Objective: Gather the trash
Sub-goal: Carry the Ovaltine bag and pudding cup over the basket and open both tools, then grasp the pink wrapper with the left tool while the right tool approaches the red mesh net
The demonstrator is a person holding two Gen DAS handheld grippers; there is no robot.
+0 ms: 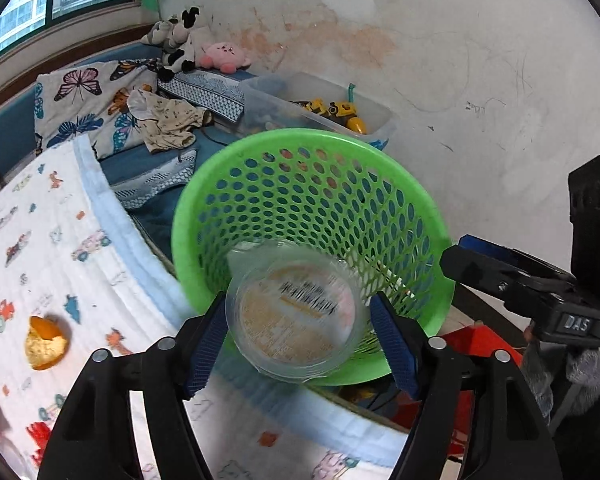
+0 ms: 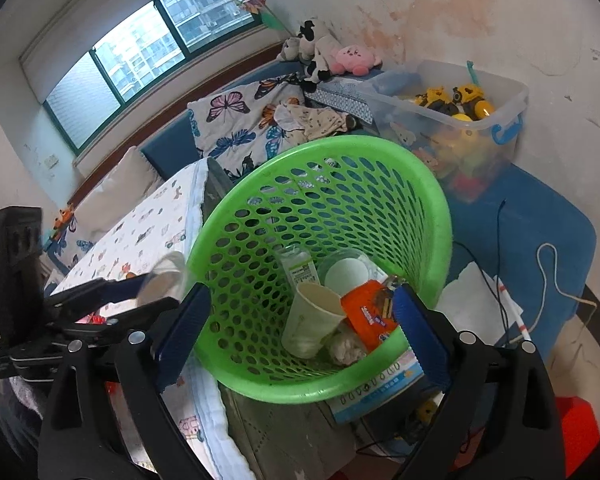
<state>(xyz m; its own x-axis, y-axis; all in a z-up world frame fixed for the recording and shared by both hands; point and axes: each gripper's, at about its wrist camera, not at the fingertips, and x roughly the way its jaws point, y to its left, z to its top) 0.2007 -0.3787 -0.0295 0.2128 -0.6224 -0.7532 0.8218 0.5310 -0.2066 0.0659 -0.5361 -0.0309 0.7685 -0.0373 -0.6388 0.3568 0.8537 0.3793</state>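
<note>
A clear plastic cup (image 1: 296, 320) with a printed label sits blurred between the blue pads of my left gripper (image 1: 298, 300), just above the near rim of the green mesh basket (image 1: 380, 168). The pads stand apart from the cup on its right side, so the gripper is open. My right gripper (image 2: 300, 292) is open and empty over the basket's (image 2: 228, 216) near rim. The basket holds a paper cup (image 2: 312, 320), an orange packet (image 2: 370, 316), a small bottle (image 2: 300, 268) and crumpled tissue (image 2: 344, 346). A piece of orange peel (image 1: 46, 344) lies on the tablecloth.
The table with the cartoon-print cloth (image 1: 40, 240) borders the basket on the left. Behind it is a blue bench with a butterfly blanket (image 2: 236, 128), plush toys (image 2: 352, 58) and a clear toy bin (image 2: 500, 92). A cable (image 2: 500, 240) and papers lie to the right.
</note>
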